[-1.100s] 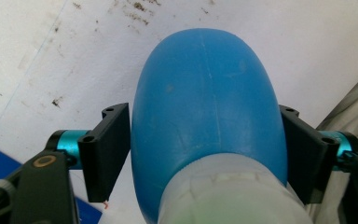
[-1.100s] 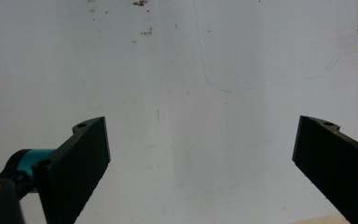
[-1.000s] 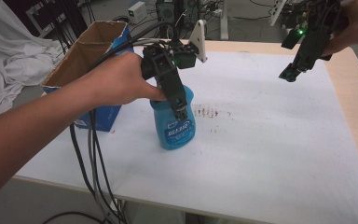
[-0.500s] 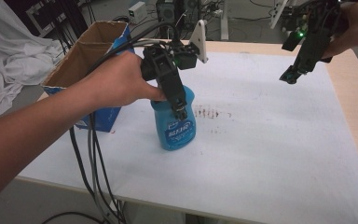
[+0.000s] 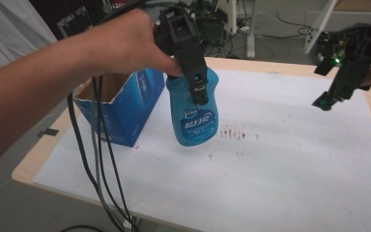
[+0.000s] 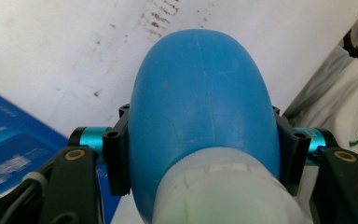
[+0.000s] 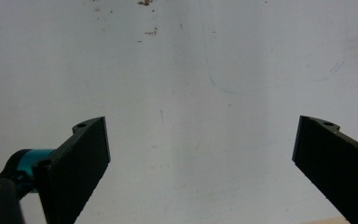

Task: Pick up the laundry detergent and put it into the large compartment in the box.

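While clamped in jaws, blue bottle (image 5: 195, 113) aloft

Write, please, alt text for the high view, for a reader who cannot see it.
The left gripper grips a blue bottle above the white-covered table, beside an open blue box. The right gripper hovers at the far right.

I see the bottle (image 5: 193, 113) between my left gripper's (image 5: 199, 89) jaws, above the table (image 5: 280, 183); the box (image 5: 125, 108) stands just left, perhaps touching; my right gripper (image 5: 324, 100) hangs well right.
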